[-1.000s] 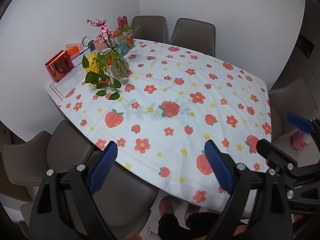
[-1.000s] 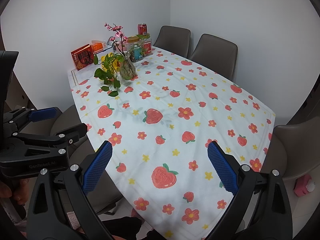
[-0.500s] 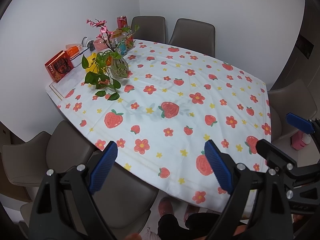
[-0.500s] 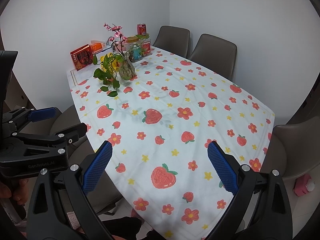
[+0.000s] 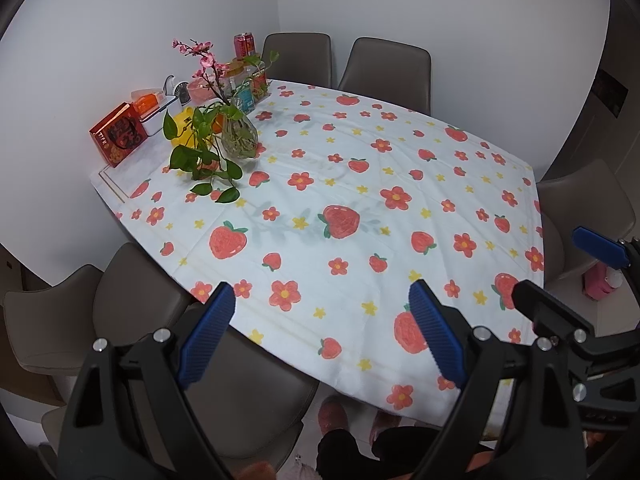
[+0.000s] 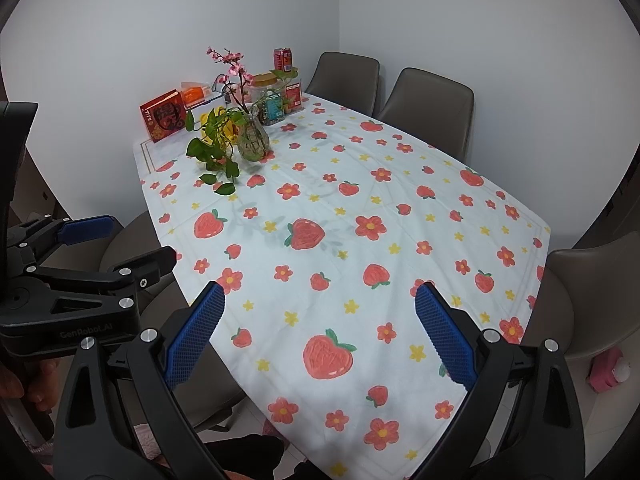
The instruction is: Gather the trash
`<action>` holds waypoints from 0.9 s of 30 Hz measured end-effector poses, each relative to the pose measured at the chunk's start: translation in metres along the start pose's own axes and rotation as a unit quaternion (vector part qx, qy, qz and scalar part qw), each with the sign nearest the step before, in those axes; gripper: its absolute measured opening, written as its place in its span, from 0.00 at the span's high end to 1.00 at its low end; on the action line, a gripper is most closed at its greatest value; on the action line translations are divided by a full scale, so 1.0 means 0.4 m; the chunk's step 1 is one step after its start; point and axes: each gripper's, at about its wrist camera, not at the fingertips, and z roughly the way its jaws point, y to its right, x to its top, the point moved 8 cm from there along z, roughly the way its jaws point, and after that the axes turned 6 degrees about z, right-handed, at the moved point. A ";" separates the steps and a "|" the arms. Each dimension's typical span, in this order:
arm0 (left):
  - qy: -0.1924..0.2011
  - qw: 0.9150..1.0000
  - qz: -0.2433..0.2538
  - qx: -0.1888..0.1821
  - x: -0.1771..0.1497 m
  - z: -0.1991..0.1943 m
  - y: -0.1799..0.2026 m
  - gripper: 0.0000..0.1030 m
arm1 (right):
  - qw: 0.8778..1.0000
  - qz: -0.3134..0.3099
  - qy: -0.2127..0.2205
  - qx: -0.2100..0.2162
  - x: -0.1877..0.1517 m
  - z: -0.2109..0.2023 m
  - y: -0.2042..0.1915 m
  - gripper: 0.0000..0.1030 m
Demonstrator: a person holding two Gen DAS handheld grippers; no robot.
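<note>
A table under a white cloth with strawberries and flowers (image 5: 360,200) (image 6: 360,208) fills both views. At its far left corner stand a red can (image 5: 244,45) (image 6: 283,60), a clear jar with an orange lid (image 6: 270,96), a red box (image 5: 119,134) (image 6: 166,115) and a glass vase with a trailing plant (image 5: 238,136) (image 6: 252,142). My left gripper (image 5: 320,288) hangs open above the near edge, nothing between its blue pads. My right gripper (image 6: 320,288) is open and empty too, just to its right. No loose litter shows on the cloth.
Grey chairs ring the table: two at the far side (image 5: 386,68), one at the right (image 6: 592,292), others at the near left (image 5: 132,304). A pink object (image 6: 610,372) lies on the floor at right. A person's pink slippers (image 5: 334,416) show below the table edge.
</note>
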 end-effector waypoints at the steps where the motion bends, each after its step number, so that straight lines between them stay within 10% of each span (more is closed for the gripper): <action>1: 0.001 1.000 0.001 0.001 0.000 0.000 0.000 0.14 | 1.000 0.000 0.000 0.000 0.000 0.000 0.000 0.10; 27: 0.014 0.999 -0.003 -0.042 0.039 0.016 0.001 0.13 | 1.000 -0.003 0.002 0.000 -0.003 -0.002 0.005 0.10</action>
